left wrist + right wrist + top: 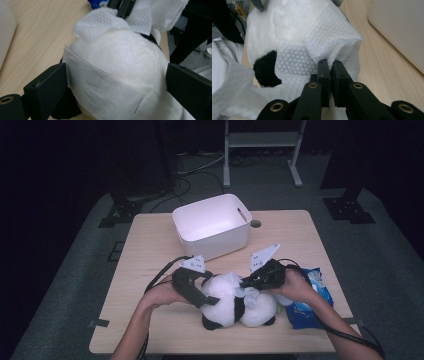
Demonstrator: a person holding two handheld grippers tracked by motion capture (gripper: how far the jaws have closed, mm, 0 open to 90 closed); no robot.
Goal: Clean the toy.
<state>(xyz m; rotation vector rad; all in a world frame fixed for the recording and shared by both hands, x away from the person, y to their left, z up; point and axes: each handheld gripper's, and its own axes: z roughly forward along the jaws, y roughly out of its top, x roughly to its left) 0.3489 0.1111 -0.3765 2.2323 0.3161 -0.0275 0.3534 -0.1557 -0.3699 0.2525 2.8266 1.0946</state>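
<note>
1. Right gripper (329, 65) has its jaws pinched together on a white embossed wet wipe (332, 42); the folded wipe runs up from the jaw tips and lies against the plush panda (287, 20).
2. Left gripper (115, 82) has its jaws spread wide, one on each side of the panda's (125, 57) white body. A thin clear plastic sheet (105, 92) lies over the plush between the jaws. The left jaw sits right at the sheet's edge; cannot tell whether the pads press on the plush.
3. In the left gripper view, the wipe (97, 22) drapes over the top of the panda, with the other gripper's black jaws clamped on it above.
4. High view: panda (235, 302) lies on the tabletop (150, 245) near the front edge, black limbs underneath. Left gripper (196, 290) is at the panda's left side, right gripper (250, 282) just above the panda's right half, wipe (248, 292) at its tips.
5. White bin (212, 225) stands on the tabletop behind the panda, well apart from it. Its inside looks bare white as far as the high view shows.
6. Blue wipe pack (310, 302) lies just right of the panda, partly under the person's right hand (295, 287).
7. Left hand (165, 295) holds its gripper just left of the panda; cables trail from both grippers toward the front edge.
</note>
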